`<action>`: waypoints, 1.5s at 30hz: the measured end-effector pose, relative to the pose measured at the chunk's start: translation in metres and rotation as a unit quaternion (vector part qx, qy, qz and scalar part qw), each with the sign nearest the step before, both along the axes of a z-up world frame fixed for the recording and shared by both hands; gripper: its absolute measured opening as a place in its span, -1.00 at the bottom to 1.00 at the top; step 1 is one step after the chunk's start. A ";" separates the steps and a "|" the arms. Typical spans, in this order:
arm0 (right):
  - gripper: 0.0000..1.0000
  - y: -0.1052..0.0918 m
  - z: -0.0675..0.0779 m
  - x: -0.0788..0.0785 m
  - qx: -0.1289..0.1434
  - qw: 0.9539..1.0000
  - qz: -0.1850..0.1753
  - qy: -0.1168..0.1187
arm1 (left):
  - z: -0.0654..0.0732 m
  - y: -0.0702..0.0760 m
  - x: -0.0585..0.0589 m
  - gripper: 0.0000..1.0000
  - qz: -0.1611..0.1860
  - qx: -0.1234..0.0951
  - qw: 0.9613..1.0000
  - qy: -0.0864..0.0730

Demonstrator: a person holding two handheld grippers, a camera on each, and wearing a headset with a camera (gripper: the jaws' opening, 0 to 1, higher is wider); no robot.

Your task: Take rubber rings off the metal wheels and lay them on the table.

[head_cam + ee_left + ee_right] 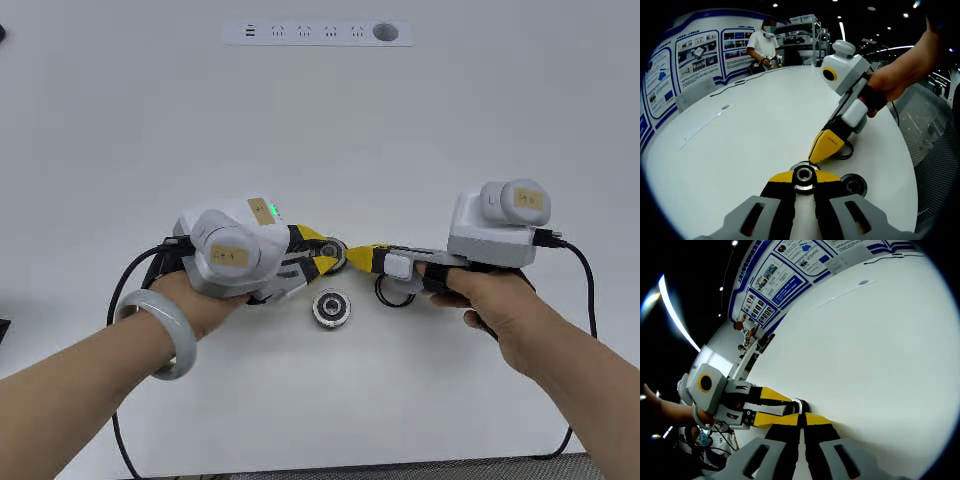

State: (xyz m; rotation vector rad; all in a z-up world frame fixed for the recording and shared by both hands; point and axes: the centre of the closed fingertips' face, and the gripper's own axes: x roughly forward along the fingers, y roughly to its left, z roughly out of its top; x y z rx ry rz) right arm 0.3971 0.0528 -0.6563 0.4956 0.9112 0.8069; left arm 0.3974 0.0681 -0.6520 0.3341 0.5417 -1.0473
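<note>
the job is partly done. on the left, the white and yellow left gripper (pixel 318 250) is clamped on a small round metal wheel (pixel 804 176) and holds it just above the white bench (pixel 450 150). this wheel looks like it has a dark rubber edge on it, so its ring is not off yet. just below it, a second small metal wheel with a dark rim (pixel 331 308) lies flat on the bench, and i think its ring is on too. to the right, the white and yellow right gripper (pixel 362 258) has its jaws together, with the tip touching the edge of the held wheel. i cannot tell if it has pinched the rubber. under the right gripper, one thin black rubber ring (pixel 393 305) lies flat on the bench, so one ring is done. at least two look left to do.

around them: a pale round bracelet (pixel 175 335) sits on the left wrist, and a black cable (pixel 125 290) loops from the left gripper. a long white power strip (pixel 317 32) is far back on the bench, well apart. in the left gripper view a person in a white top (pixel 762 45) stands far off. nothing is in the way, but the second wheel and the loose ring are close under the grippers and could get bumped.
</note>
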 end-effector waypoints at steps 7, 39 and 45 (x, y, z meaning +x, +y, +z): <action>-0.94 0.000 0.001 0.000 -0.011 1.000 0.005 -0.012 | 0.000 0.000 0.000 -0.74 0.000 -0.001 1.000 0.000; -0.97 -0.004 0.007 0.005 -0.014 0.999 -0.018 -0.024 | 0.000 0.000 0.000 -0.74 -0.003 0.001 1.000 0.000; -0.90 -0.006 0.004 0.002 -0.013 1.000 -0.012 -0.018 | 0.000 0.000 0.000 -0.74 -0.001 -0.001 1.000 0.000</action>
